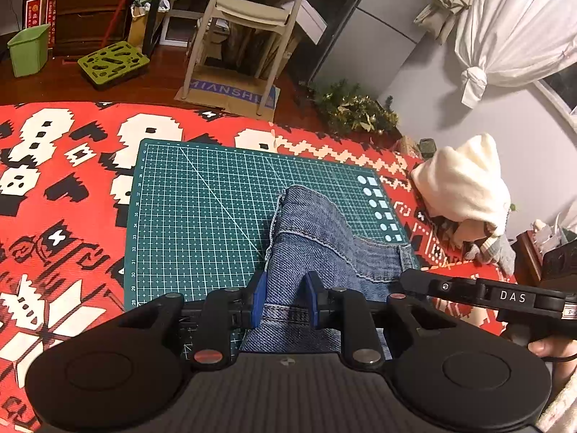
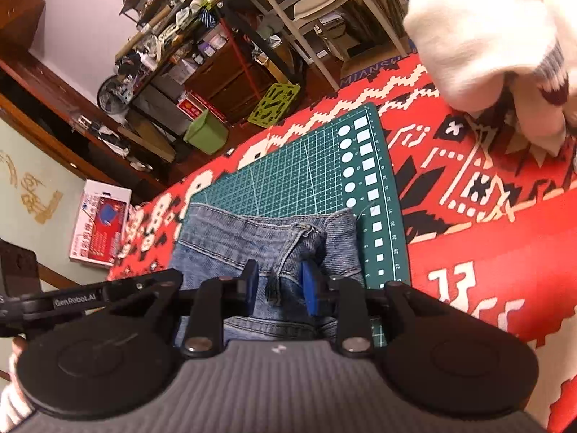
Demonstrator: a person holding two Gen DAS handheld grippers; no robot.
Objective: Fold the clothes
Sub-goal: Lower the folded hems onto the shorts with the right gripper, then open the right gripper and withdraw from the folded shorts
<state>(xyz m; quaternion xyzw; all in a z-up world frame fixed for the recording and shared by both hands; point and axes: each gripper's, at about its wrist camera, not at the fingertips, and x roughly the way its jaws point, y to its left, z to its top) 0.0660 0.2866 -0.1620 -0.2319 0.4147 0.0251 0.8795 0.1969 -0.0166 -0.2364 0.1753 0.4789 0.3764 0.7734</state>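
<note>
Jeans (image 1: 317,249) lie bunched on the green mat (image 1: 202,216), part-folded at most. Left claw (image 1: 285,299) and right claw (image 2: 277,285) both gape over the denim, gripping nothing. Cream garment (image 1: 465,184) beside the mat waits unfolded.

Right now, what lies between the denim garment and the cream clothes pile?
In the left wrist view, beyond the denim garment come green cutting mat, then red patterned cloth, bare up to the cream clothes pile.
</note>
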